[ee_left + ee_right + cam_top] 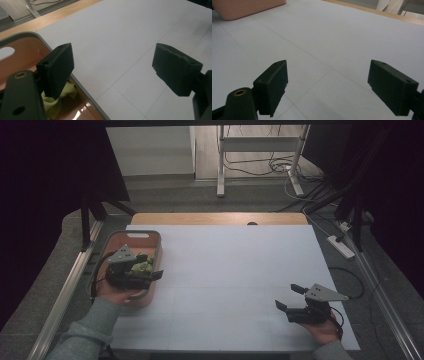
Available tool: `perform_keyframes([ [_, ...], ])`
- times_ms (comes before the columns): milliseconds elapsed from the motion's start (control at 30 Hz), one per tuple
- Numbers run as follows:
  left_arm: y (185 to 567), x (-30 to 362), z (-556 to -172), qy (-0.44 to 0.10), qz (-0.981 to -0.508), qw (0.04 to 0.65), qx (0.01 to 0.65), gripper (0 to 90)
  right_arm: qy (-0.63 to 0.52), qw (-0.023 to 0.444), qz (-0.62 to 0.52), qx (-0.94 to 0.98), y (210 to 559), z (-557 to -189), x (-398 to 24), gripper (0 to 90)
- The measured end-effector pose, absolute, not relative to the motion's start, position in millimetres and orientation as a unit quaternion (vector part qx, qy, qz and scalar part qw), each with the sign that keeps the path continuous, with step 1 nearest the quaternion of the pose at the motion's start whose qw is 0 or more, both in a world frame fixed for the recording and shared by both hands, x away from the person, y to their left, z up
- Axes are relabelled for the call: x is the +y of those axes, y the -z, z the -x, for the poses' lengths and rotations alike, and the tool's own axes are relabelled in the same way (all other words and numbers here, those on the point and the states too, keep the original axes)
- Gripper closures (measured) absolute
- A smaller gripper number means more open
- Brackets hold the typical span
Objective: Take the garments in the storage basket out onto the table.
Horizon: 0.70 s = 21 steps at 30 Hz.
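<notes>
White bench (225, 280) under dim light, cables on the floor behind it. At its left edge sits a pink bin (150, 238) holding a yellow-green cloth (143, 268). The left gripper (152, 270) hovers over the bin's right rim, jaws wide apart and holding nothing, the cloth just below one jaw. The right gripper (288, 297) waits well apart near the front right, jaws spread, nothing between them.

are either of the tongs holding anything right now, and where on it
Nothing is held. The left tongs stand open over the edge of the pink plastic basket; the right tongs are open over bare table.
</notes>
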State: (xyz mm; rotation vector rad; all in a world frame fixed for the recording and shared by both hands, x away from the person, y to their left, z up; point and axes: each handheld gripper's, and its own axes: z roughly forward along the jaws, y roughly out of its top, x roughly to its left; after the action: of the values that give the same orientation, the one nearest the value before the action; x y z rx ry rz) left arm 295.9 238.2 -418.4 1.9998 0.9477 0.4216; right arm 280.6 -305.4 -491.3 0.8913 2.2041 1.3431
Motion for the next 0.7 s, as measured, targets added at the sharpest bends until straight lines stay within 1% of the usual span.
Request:
perform_keyframes([
  [400, 417.8, 254.4, -313.8, -0.173, -0.805, 0.407, 0.395, 18.0, -0.479, 0.206, -0.315, 0.793, 491.8, -280.4, -304.7, 17.0],
  [700, 420.4, 257.5, -324.2, -0.173, -0.814, 0.389, 0.394, 18.5, -0.478, 0.205, -0.315, 0.794, 492.0, -280.2, -304.7, 17.0],
])
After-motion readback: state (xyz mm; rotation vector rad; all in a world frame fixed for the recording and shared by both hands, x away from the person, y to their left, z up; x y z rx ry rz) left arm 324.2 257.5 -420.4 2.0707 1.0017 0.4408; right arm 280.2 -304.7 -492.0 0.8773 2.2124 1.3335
